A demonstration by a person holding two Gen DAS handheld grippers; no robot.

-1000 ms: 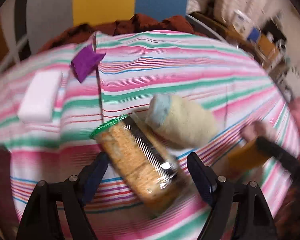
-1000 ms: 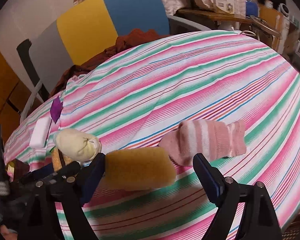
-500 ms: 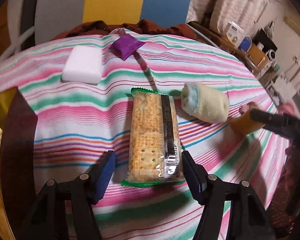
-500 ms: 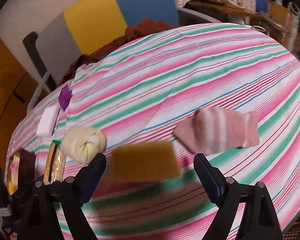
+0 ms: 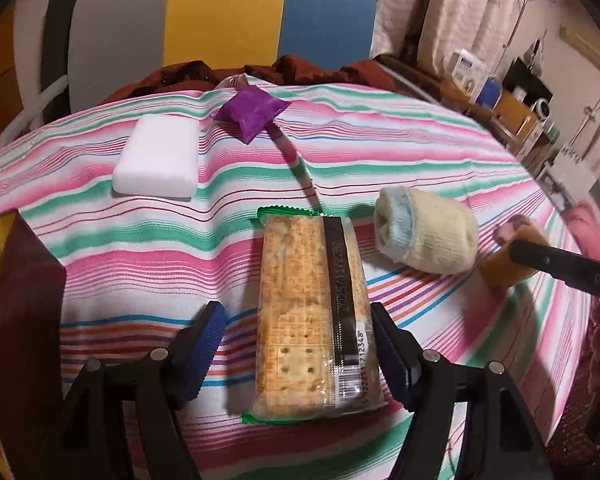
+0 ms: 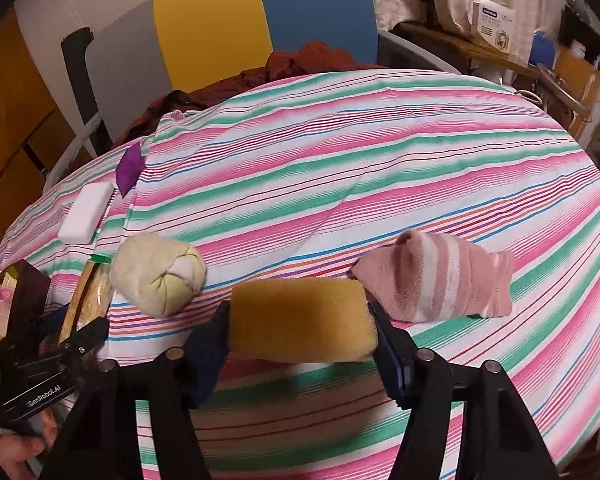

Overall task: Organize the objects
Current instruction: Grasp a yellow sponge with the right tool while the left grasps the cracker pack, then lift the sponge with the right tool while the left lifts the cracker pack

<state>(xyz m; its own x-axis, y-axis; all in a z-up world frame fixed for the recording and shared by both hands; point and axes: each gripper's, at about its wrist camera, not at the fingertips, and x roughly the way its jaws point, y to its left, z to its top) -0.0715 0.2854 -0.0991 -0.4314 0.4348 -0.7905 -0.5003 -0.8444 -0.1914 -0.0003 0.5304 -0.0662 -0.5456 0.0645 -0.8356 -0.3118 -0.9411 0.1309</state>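
Note:
A cracker packet (image 5: 314, 312) lies lengthwise on the striped cloth between the open jaws of my left gripper (image 5: 296, 340); the right pad is at its edge, the left pad stands apart. My right gripper (image 6: 300, 332) is shut on a yellow sponge (image 6: 302, 320), both pads pressing its ends. A rolled cream sock (image 6: 156, 274) lies left of the sponge and shows in the left wrist view (image 5: 424, 236). A rolled pink striped sock (image 6: 440, 280) lies right of it. A white block (image 5: 158, 158) and a purple pouch (image 5: 252, 110) lie at the far side.
A dark brown box (image 5: 24, 308) stands at the left edge of the table. A chair with grey, yellow and blue panels (image 5: 224, 12) stands behind the table, with dark red cloth (image 5: 284, 70) on it. Cluttered shelves (image 6: 500, 24) are at the far right.
My right gripper has closed on the yellow sponge. My left gripper swung so the cracker packet now lies straight between its open jaws, and drew closer around it.

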